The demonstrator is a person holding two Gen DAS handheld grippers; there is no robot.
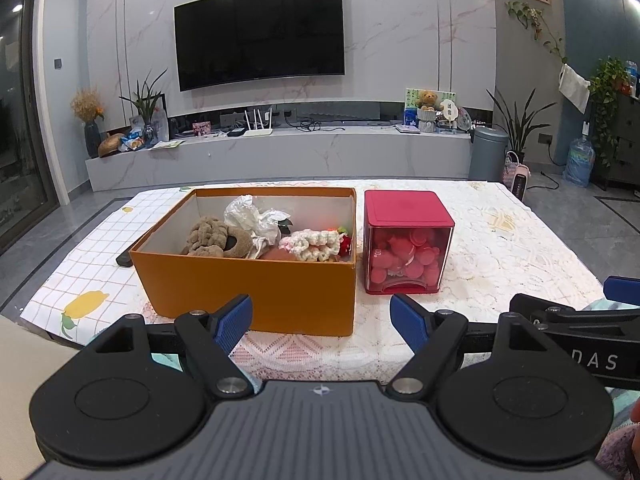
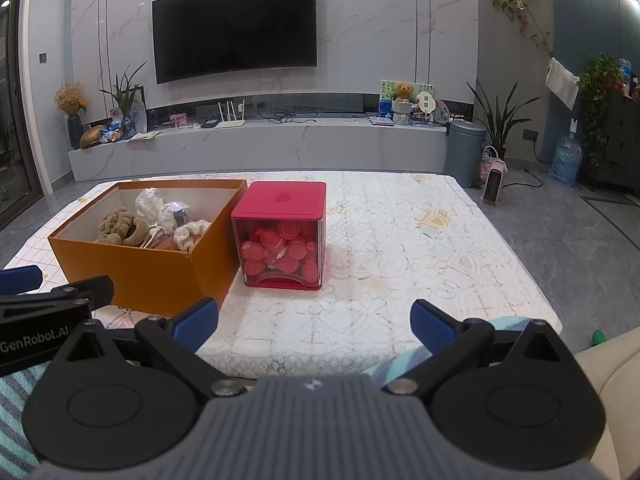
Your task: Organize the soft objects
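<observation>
The near wall of the orange box (image 1: 256, 292) hides the lower parts of the soft things inside. A dark flat object (image 1: 125, 259) at the table's left edge is half hidden behind the box; what it is I cannot tell.

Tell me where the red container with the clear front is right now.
The red container stands on the lace tablecloth, just right of the orange box, centre-right in the left wrist view and ahead of both open grippers.
</observation>
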